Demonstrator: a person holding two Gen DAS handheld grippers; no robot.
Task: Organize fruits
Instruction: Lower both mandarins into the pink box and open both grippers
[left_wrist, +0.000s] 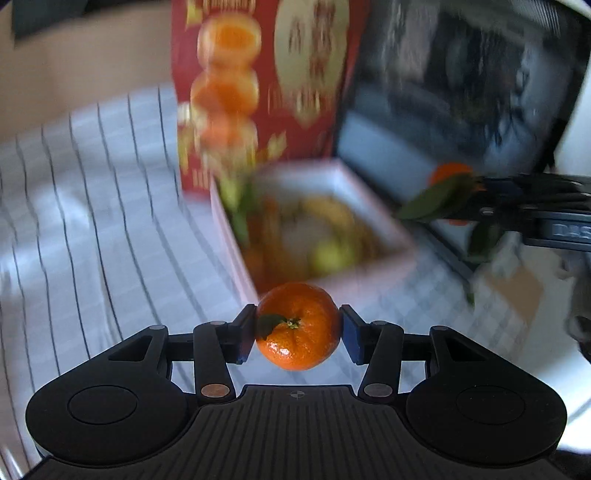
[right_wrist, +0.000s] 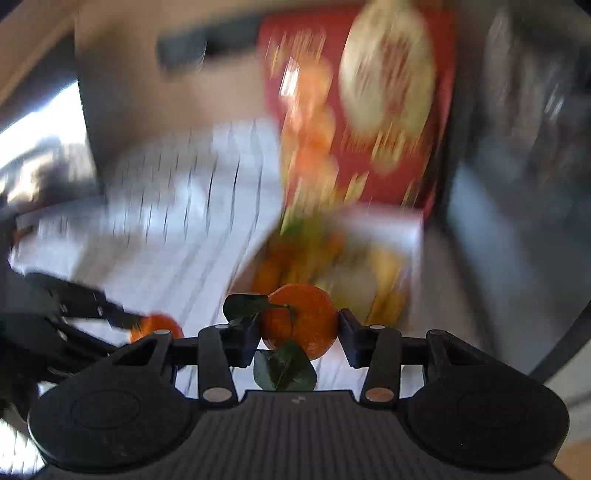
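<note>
- The left tongs (left_wrist: 298, 328) clamp a mandarin (left_wrist: 297, 326) at its sides, just in front of the white box (left_wrist: 369, 206).
- The right tongs (right_wrist: 297, 332) pinch a leafy mandarin (right_wrist: 301, 321), also near that box.
- Both fruits look light, smooth and soft-skinned; a gentle squeeze across the middle, clear of stem and leaves, seems safest.

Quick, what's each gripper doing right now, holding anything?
Left gripper: closed on a leafless mandarin.
Right gripper: closed on a leafy mandarin.
</note>
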